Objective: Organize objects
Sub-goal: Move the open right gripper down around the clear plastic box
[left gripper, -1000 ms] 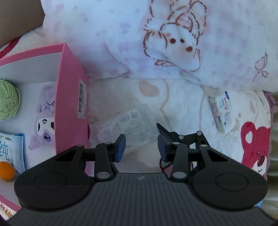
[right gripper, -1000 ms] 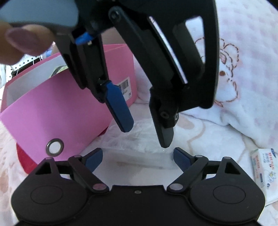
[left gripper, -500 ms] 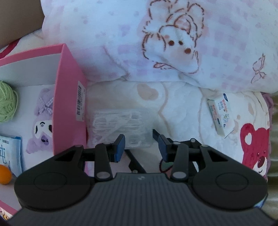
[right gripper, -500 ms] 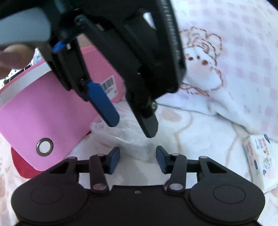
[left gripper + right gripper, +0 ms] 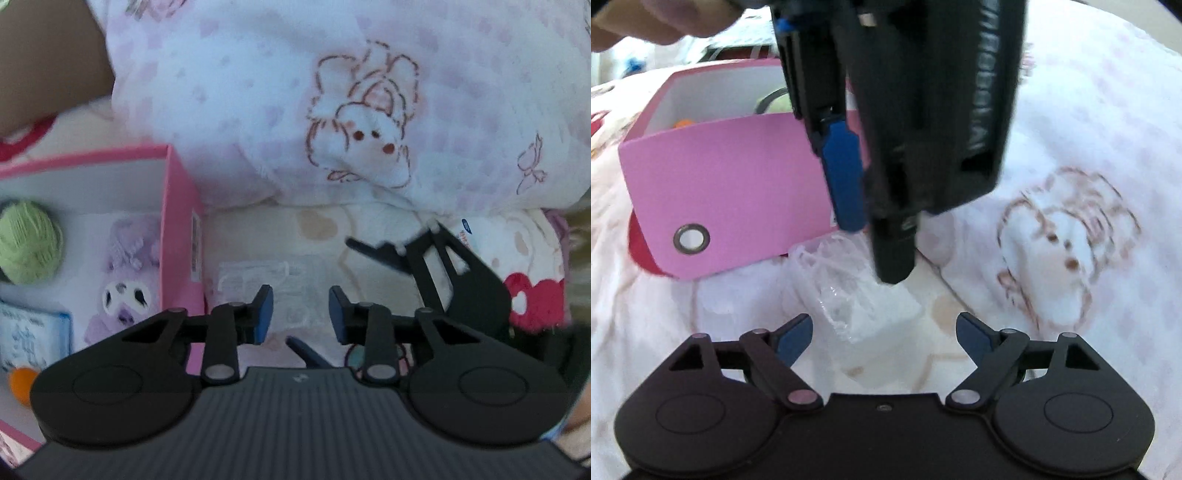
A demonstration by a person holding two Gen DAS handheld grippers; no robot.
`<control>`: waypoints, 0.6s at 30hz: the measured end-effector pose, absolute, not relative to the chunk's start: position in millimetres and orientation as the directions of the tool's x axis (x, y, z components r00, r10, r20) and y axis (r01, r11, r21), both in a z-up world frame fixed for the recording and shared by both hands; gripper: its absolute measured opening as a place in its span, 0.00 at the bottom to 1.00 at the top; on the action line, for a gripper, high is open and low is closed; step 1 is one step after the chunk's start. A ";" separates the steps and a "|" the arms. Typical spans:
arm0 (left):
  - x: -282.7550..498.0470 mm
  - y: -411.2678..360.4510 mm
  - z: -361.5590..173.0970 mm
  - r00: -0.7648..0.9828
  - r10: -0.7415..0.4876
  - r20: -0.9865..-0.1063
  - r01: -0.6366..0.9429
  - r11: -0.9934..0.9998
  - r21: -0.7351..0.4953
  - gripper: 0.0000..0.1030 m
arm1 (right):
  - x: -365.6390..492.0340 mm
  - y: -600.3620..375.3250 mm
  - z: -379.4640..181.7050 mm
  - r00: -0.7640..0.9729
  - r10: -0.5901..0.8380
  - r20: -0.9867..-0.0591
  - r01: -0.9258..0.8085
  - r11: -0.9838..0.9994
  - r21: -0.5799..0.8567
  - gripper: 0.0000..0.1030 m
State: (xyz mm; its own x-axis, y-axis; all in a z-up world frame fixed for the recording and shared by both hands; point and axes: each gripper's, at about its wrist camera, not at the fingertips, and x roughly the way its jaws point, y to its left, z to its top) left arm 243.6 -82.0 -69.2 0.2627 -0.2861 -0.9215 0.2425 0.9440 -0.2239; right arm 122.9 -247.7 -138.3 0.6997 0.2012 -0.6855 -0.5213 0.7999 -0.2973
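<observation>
A clear plastic pack (image 5: 291, 284) lies on the bedding just right of the pink box (image 5: 181, 236). My left gripper (image 5: 301, 314) points steeply down and is shut on the pack's top, which shows between its blue pads. From the right wrist view the left gripper (image 5: 875, 251) meets the crumpled pack (image 5: 857, 299) beside the pink box (image 5: 731, 184). My right gripper (image 5: 884, 332) is low in front, its jaws opening wide. The pack's near end sits between them untouched. One of its fingers (image 5: 373, 253) crosses the left wrist view.
The box holds a green yarn ball (image 5: 27, 245), a purple plush figure (image 5: 125, 291), a blue-and-white packet (image 5: 29, 332) and an orange ball (image 5: 22, 382). A bunny-print pillow (image 5: 369, 147) rises behind. A small tissue pack (image 5: 467, 230) lies at the right, half hidden.
The left jaws have narrowed onto the clear pack, which has turned square to them. The right jaws closed partway, then spread wide again while that gripper rolled and swung to the right.
</observation>
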 end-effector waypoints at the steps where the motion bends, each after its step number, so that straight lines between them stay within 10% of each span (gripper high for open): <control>1: 244.6 -78.0 -71.3 0.258 -0.298 -0.919 0.216 0.945 -0.246 0.28 | 127.8 -248.8 -138.1 0.687 0.218 -0.694 -0.543 0.789 -0.289 0.85; 18: 233.5 -93.5 -91.8 0.215 -0.337 -0.916 0.240 0.928 -0.285 0.26 | 78.2 -287.1 -151.0 0.665 0.239 -0.707 -0.411 0.908 -0.079 0.72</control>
